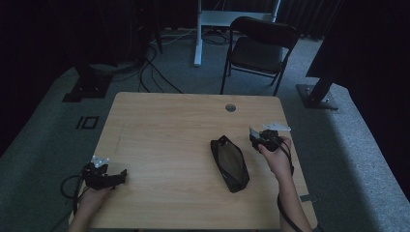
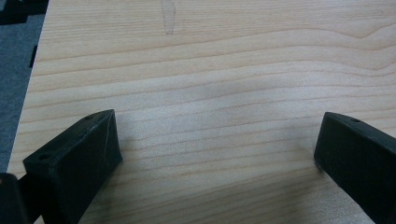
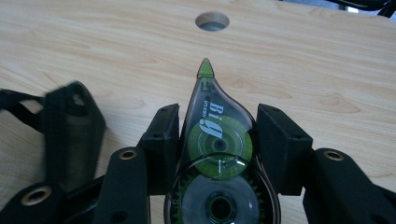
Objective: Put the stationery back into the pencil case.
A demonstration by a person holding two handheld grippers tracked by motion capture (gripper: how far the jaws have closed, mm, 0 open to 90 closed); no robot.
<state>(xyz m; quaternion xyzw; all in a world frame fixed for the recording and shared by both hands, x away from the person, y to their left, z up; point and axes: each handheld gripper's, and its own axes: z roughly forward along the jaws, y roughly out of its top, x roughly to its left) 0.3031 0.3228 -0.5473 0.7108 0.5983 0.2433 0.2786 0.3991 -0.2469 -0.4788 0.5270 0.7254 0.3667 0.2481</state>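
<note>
1. The right gripper (image 3: 217, 140) is clamping a green, see-through, teardrop-shaped plastic correction-tape dispenser (image 3: 215, 154) between its two black jaws, pressing on the flat flanks so the pointed tip is aiming forward, away from the hand; that hold is probably keeping the tip free and the reels visible.
2. In the high view the right gripper (image 1: 258, 137) is hovering above the right part of the table, just beside the black, oblong fabric pencil pouch (image 1: 229, 163), which is lying flat with its mesh face up and one end toward the person. The dispenser is likely heading into, or coming out of, that pouch; which one I cannot tell.
3. The left gripper (image 1: 116, 178) is resting near the table's front left corner, well apart from the pouch, its jaws standing wide with only bare wood between them, apparently waiting to steady the pouch.
4. The light wood-grain table (image 1: 164, 130) is carrying little else; a round cable hole (image 1: 230, 107) is sitting near its far edge.
5. The room is staying dim: grey carpet, a black folding chair (image 1: 261, 46) beyond the table, and loose cables trailing on the floor.
</note>
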